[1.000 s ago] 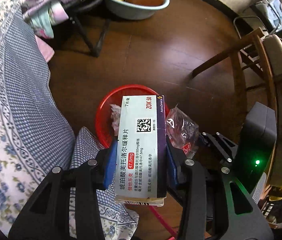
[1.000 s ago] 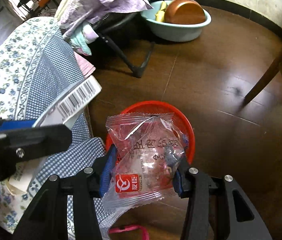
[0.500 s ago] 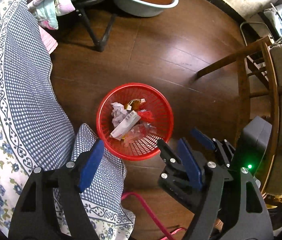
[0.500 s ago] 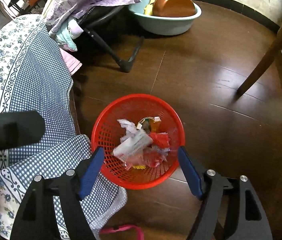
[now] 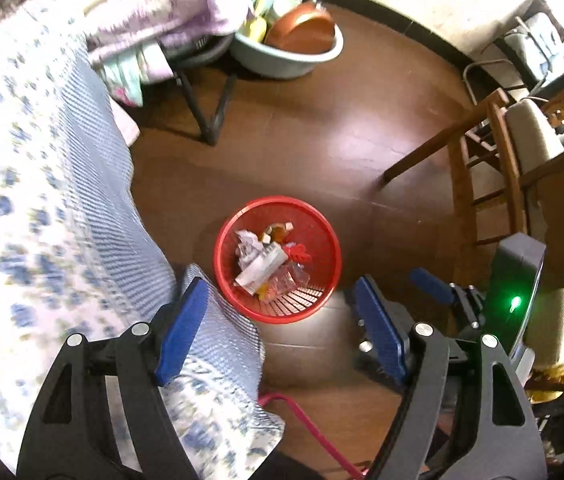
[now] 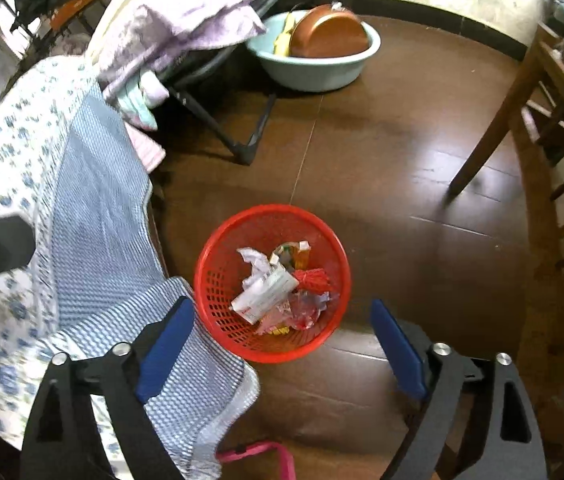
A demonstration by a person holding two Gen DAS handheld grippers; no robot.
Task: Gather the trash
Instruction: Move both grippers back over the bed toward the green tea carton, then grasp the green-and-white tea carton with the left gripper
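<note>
A red mesh basket (image 5: 322,240) stands on the dark wooden floor, also in the right wrist view (image 6: 222,256). Inside lie the white medicine box (image 5: 260,267) (image 6: 264,290), the clear plastic wrapper (image 5: 292,278) (image 6: 302,312), crumpled paper and other scraps. My left gripper (image 5: 282,332) is open and empty above the basket's near side. My right gripper (image 6: 282,344) is open and empty above the basket; it also shows at the right of the left wrist view (image 5: 430,286).
A bed with a blue floral and checked cover (image 5: 42,200) (image 6: 82,208) fills the left. A pale green basin (image 6: 322,68) with a brown pan sits behind. A folding rack with laundry (image 6: 186,28) stands at the back. A wooden chair (image 5: 494,160) is on the right.
Both grippers opened and dropped the medicine box and the plastic wrapper into the red basket, then rose higher above it.
</note>
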